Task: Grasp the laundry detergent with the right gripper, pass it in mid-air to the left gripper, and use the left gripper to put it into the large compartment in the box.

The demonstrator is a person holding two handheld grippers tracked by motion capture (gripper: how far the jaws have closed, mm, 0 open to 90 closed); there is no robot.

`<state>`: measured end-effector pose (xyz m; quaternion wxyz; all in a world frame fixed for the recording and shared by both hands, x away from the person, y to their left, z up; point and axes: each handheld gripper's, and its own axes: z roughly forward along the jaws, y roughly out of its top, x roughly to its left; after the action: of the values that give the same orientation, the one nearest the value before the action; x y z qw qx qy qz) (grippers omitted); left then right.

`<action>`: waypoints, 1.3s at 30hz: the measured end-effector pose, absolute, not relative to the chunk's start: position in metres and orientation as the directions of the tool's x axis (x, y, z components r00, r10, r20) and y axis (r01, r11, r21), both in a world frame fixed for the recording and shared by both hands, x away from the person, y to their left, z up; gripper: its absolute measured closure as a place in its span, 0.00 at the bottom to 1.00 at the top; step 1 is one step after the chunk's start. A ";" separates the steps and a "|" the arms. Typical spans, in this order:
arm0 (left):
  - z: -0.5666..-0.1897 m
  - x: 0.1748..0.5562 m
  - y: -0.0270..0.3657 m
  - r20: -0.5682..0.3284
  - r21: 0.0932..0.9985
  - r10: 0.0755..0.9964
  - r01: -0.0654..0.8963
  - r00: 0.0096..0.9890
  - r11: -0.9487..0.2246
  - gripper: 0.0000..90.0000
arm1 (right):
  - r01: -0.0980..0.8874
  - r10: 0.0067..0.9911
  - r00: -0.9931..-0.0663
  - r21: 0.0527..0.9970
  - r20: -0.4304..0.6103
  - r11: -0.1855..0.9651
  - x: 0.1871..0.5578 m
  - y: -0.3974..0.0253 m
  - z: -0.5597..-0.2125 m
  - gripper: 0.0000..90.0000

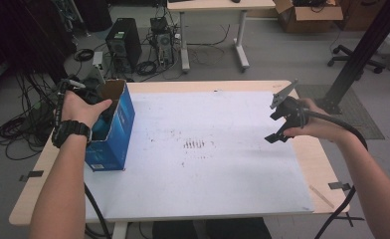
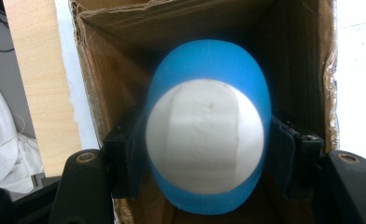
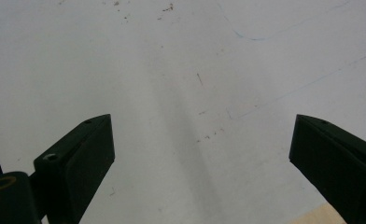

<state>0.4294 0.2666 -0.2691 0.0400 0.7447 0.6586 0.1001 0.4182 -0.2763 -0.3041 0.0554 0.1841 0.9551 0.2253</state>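
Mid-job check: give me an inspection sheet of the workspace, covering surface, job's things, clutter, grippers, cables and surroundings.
Surface: white sheet over a wooden table, with small dark scuff marks near its middle.
Job's things: blue carton stands open-topped at the table's left edge; a blue and white rounded object is held over its brown inside.
Clutter: tape strips on the bare wood edges.
Grippers: left gripper shut on the rounded object, fingers pressed to its sides, at the carton's mouth; right gripper open, over bare sheet.
Cables: a black cable trails from the right gripper along the forearm.
Surroundings: computer tower, loose floor cables, second table, cardboard box, chair base.
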 end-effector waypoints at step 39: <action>-0.212 0.411 0.249 0.131 0.236 0.970 0.943 0.207 -0.233 0.28 | 0.313 0.362 -0.932 0.451 -0.024 0.836 0.415 -0.272 -0.295 0.08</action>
<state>0.4107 0.2490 -0.2119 0.0521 0.7752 0.6169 0.1256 0.4152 -0.2718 -0.2955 0.0543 0.1764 0.9566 0.2255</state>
